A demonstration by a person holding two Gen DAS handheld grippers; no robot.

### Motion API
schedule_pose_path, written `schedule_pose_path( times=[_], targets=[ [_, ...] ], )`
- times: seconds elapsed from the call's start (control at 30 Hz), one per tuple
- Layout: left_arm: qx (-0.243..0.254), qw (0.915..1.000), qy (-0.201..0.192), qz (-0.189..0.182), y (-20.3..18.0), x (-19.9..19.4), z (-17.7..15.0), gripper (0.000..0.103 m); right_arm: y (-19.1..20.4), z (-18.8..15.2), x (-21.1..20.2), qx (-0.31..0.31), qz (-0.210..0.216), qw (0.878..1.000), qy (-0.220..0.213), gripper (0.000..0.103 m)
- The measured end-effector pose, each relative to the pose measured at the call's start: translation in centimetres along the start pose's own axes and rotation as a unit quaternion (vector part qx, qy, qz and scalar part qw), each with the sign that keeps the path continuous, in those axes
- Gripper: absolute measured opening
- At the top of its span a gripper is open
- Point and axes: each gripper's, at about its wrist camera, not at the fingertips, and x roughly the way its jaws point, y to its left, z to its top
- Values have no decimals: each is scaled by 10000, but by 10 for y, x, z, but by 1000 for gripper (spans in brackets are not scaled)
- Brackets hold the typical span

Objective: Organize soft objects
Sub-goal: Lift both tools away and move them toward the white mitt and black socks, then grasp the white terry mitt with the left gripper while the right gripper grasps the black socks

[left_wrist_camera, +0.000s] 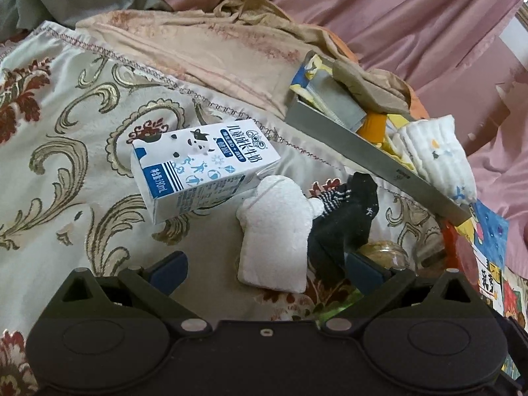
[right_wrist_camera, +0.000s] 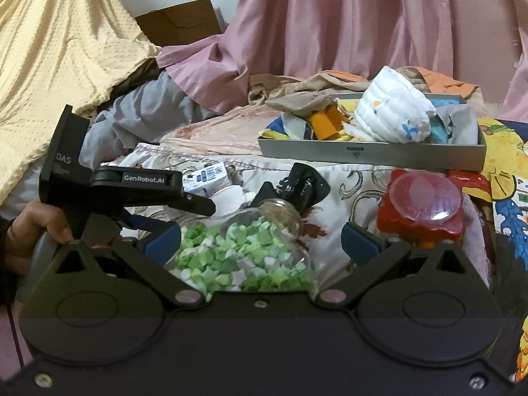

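Bedspread (left_wrist_camera: 66,105): the largest surface, a stiff-looking brocade with gold scrolls and red flowers, rumpled, so whatever lies on it sits a little unevenly.
Metal tray (left_wrist_camera: 343,151): a thin-walled grey tin, rigid, already carrying soft things; every place below is given relative to it.
White folded cloth (right_wrist_camera: 392,109): ribbed and quilted with small printed figures, resting in the tray and bulging over its near wall; probably light and easily squashed.
Tan stocking (right_wrist_camera: 297,102): thin, limp and sheer, draped over the tray's far-left end.
Milk carton (left_wrist_camera: 201,168): well left of the tray, lying on its side; stiff card, not a soft item (best left alone, I judge).
White plush piece (left_wrist_camera: 277,231): in front of the tray, touching the carton's corner; bread-slice shape, nubbly pile, likely light and springy, so a pinch across its narrow middle should hold.
Black sock (left_wrist_camera: 353,211): just beside the plush on the side nearer the tray, striped cuff showing; floppy, and likely to dangle wherever it is gripped.
Glass jar (right_wrist_camera: 250,241): near the tray's front, lying down, full of green paper stars; smooth, hard and breakable.
Left tool (left_wrist_camera: 264,267): spread wide, empty, hovering with the plush between its fingers.
Right tool (right_wrist_camera: 260,241): spread wide, empty, over the jar.
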Motion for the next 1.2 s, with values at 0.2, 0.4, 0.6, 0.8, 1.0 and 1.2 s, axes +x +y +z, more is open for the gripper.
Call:
schedule_pose_path(
  times=[0.2,0.4,0.6,0.8,1.0,1.2],
  targets=[
    [-59,9998,153,-90,4,15,5,101,2,14,11,-239,-145,9996,66,103],
    [-47,9996,190,-190,4,19,9,100,2,37,34,-353,-502,9978,242,103],
    [142,9996,225,-133,2,19,9,92,3,60,65,-418,-760,9942,636,103],
    [240,9994,229,-44,2,20,11,85,12,83,103,-704,-884,9875,1100,103],
    [337,9991,241,-14,1,22,12,79,15,95,142,-738,-918,9801,1597,102],
    [639,9975,291,78,-5,24,12,73,16,96,178,-841,-1011,9704,2025,102]
  ],
)
